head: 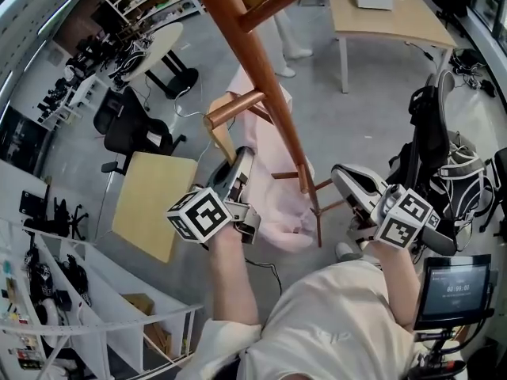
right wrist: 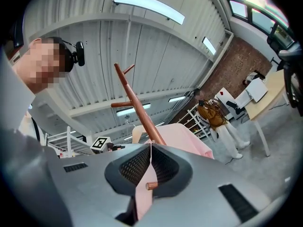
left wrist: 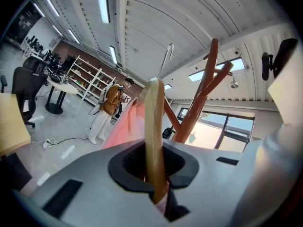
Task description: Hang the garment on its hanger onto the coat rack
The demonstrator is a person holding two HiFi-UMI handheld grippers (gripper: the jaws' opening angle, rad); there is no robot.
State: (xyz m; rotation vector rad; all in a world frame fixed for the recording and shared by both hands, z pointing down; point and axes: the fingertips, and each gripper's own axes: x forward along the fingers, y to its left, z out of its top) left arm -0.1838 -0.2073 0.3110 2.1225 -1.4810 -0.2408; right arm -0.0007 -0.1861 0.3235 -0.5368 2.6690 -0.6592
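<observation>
A wooden hanger [head: 223, 129] carries a pink garment [head: 273, 204] close beside the coat rack's slanted wooden pole [head: 261, 62]. My left gripper [head: 242, 158] is shut on the hanger's wooden arm [left wrist: 154, 136]. The hanger's metal hook [left wrist: 165, 60] rises free above, left of the rack's pole and pegs [left wrist: 203, 93]. My right gripper [head: 341, 176] is to the right of the pole, level with the garment's lower part. In the right gripper view its jaws [right wrist: 149, 171] are shut on a strip of pink cloth [right wrist: 143, 197], with the pole [right wrist: 137, 103] just beyond and a peg's round end [right wrist: 151, 186] close in front of them.
Below the left gripper stands a pale wooden table [head: 154, 204], and a second table [head: 396, 18] is at the top right. A black office chair [head: 131, 125] is at the left and a chair with bags [head: 440, 157] at the right. A person in a brown jacket [left wrist: 111, 100] stands by the shelves.
</observation>
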